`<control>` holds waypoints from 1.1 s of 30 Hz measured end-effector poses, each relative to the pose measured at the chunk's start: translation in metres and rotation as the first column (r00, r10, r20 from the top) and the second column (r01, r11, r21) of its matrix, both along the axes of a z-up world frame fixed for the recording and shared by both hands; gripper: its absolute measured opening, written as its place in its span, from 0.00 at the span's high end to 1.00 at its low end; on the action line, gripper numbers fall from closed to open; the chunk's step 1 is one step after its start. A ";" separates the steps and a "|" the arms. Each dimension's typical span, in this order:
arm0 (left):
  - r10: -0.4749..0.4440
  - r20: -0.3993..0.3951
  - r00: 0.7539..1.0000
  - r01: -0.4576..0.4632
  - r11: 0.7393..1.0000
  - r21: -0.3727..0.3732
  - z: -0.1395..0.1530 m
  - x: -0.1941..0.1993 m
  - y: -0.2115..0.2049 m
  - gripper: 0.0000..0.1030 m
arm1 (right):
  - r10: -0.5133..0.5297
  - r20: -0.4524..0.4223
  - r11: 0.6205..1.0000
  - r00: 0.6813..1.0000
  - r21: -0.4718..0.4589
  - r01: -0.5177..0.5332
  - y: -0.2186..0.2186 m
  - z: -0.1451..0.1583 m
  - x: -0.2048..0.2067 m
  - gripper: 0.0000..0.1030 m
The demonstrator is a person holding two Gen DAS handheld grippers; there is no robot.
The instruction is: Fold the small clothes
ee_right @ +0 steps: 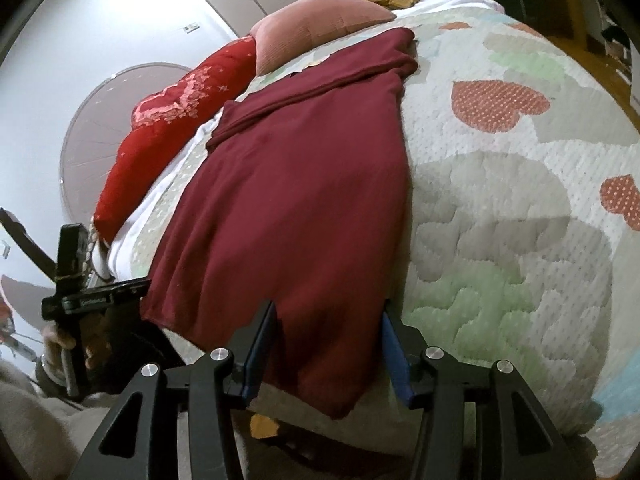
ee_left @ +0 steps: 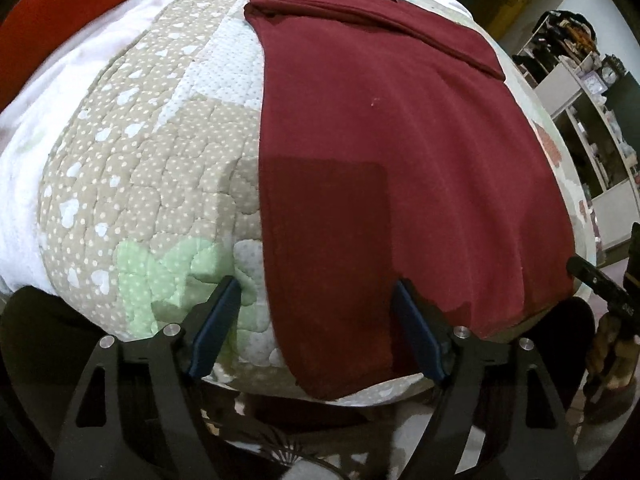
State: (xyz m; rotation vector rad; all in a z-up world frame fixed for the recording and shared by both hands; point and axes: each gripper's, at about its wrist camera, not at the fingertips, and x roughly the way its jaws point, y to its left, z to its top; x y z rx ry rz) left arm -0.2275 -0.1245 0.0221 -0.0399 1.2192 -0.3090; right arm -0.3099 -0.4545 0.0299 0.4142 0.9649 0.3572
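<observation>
A dark red garment (ee_left: pixel 384 152) lies flat on a quilted bed, its sleeves folded across the far end. Its near hem hangs toward the bed's front edge. My left gripper (ee_left: pixel 316 308) is open, its fingers straddling the garment's near left corner. In the right wrist view the same garment (ee_right: pixel 304 184) runs away from me. My right gripper (ee_right: pixel 330 328) is open, its blue pads either side of the garment's near right corner. The left gripper (ee_right: pixel 96 300) shows at the left of that view, and the right gripper (ee_left: pixel 600 280) shows at the right edge of the left wrist view.
The patchwork quilt (ee_right: pixel 500 208) with heart patches covers the bed. A red pillow (ee_right: pixel 168 120) and a pink cushion (ee_right: pixel 320 20) lie at the far end. White sheet (ee_left: pixel 52 92) lies to the left. Shelves (ee_left: pixel 584 92) stand right of the bed.
</observation>
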 end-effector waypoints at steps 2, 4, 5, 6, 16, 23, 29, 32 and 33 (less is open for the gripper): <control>0.004 0.003 1.000 -0.004 1.000 0.004 -0.001 0.001 -0.002 0.22 | 0.012 0.000 1.000 1.000 0.016 -0.012 0.000 -0.001 -0.001 0.52; 0.008 0.005 1.000 -0.008 1.000 0.011 -0.001 0.001 -0.003 0.22 | 0.017 0.004 0.999 1.000 0.042 -0.017 -0.002 -0.003 -0.002 0.52; 0.007 0.006 1.000 -0.007 1.000 0.015 -0.001 0.001 -0.005 0.22 | 0.020 0.006 0.998 1.000 0.053 -0.020 -0.003 -0.004 -0.002 0.52; 0.003 0.006 1.000 -0.003 1.000 0.018 -0.001 0.001 -0.006 0.22 | 0.024 0.008 0.998 1.000 0.065 -0.025 -0.004 -0.005 -0.002 0.52; -0.024 0.003 1.000 0.024 1.000 0.003 0.000 -0.006 -0.009 0.39 | 0.065 0.001 0.982 0.998 0.178 -0.065 -0.004 -0.012 -0.003 0.52; -0.017 0.018 1.000 0.017 1.000 0.008 0.000 -0.005 -0.008 0.53 | 0.067 -0.019 0.960 0.998 0.273 -0.059 -0.004 -0.021 0.001 0.52; -0.019 -0.001 1.000 0.019 0.998 -0.055 0.009 0.000 0.003 0.89 | 0.113 -0.054 0.926 0.992 0.368 -0.085 0.018 -0.032 0.013 0.78; -0.045 -0.014 0.999 0.043 0.994 -0.104 0.016 0.007 0.007 0.93 | 0.120 -0.011 0.922 0.993 0.373 -0.108 0.021 -0.019 0.015 0.82; -0.050 -0.016 0.999 0.047 0.992 -0.118 0.018 0.009 0.007 0.93 | 0.119 0.008 0.919 0.993 0.377 -0.113 0.021 -0.013 0.016 0.83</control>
